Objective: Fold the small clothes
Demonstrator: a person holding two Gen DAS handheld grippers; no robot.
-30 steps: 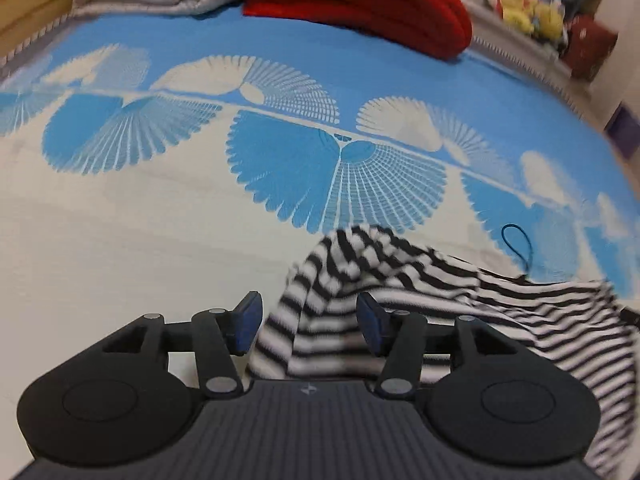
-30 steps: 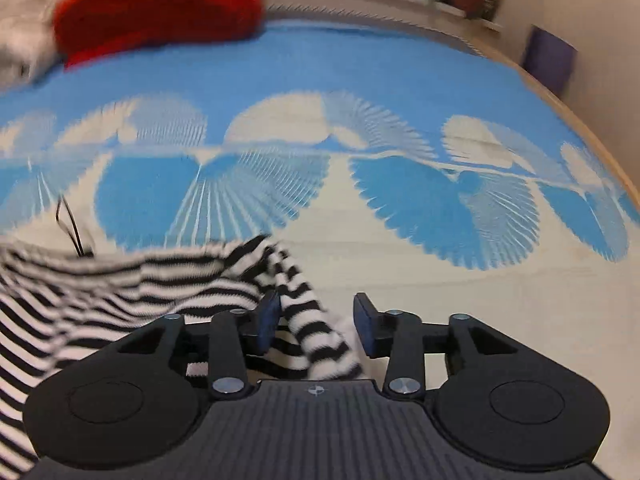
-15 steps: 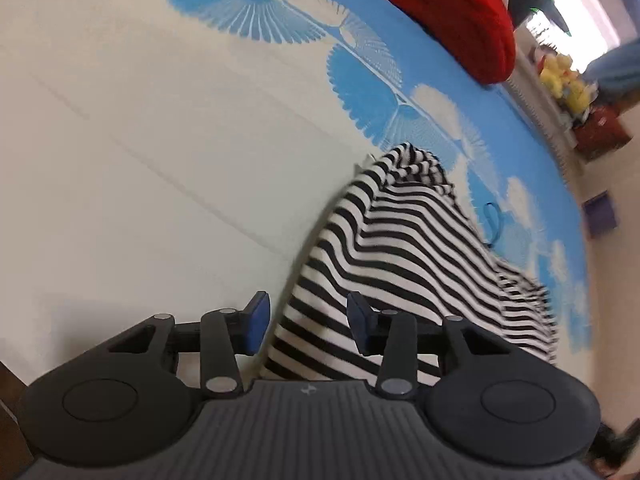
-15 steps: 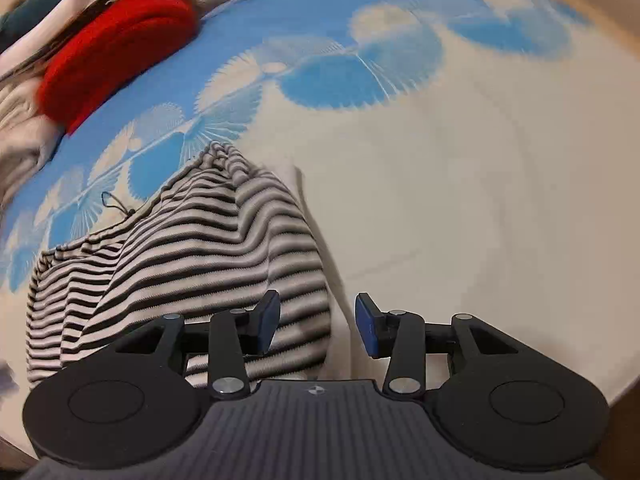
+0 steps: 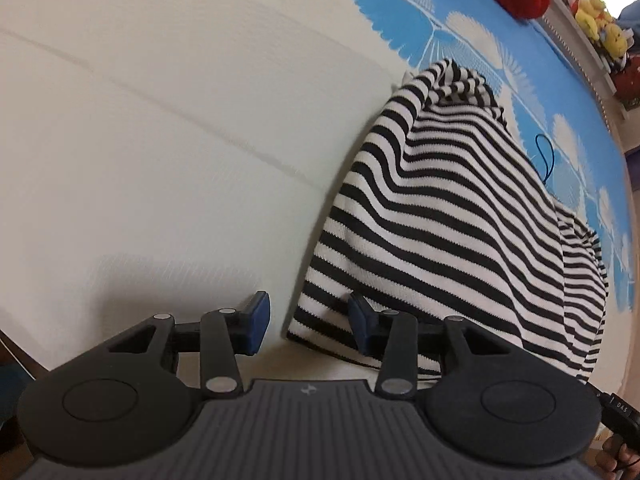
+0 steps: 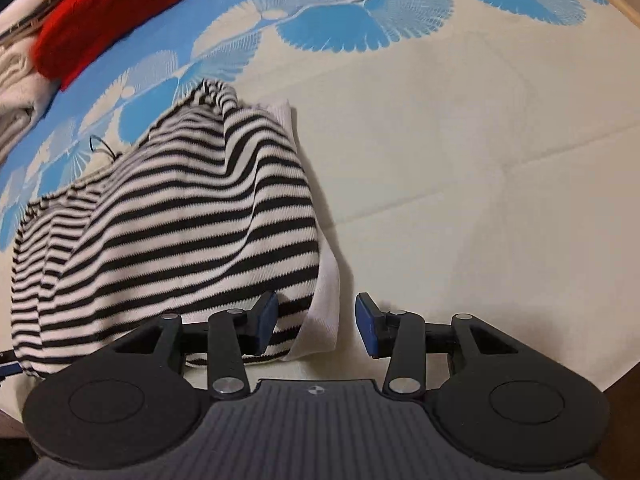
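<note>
Both tongs are standing wide, with nothing clamped between their blue pads. Left tongs (image 5: 306, 326) are hovering low at the near left corner of the black-and-white striped knit garment (image 5: 452, 216); the corner's hem is lying in the gap, close to the right pad, while the left pad (image 5: 256, 322) is sitting over bare bedspread. Right tongs (image 6: 316, 328) are hovering at the garment's (image 6: 168, 224) near right corner, where a white inner layer (image 6: 326, 300) is peeking out from under the stripes and lying between the pads; whether either pad is touching cloth cannot be told.

Lying rumpled on the bedspread (image 5: 160, 140), the garment is stretching away from the near edge toward the blue fan-patterned band (image 6: 332, 28), its far end bunching into a small peak. Ripples are running across its top layer. A thin dark cord loop (image 5: 546, 156) is resting on the bedspread just beyond the garment's far side.

Farther back, a red knit item (image 6: 108, 12) is lying on the blue part of the bedspread, with pale folded textiles (image 6: 16, 80) beside it. Yellow plush toys (image 5: 600, 20) are sitting on a ledge past the bed's edge.
</note>
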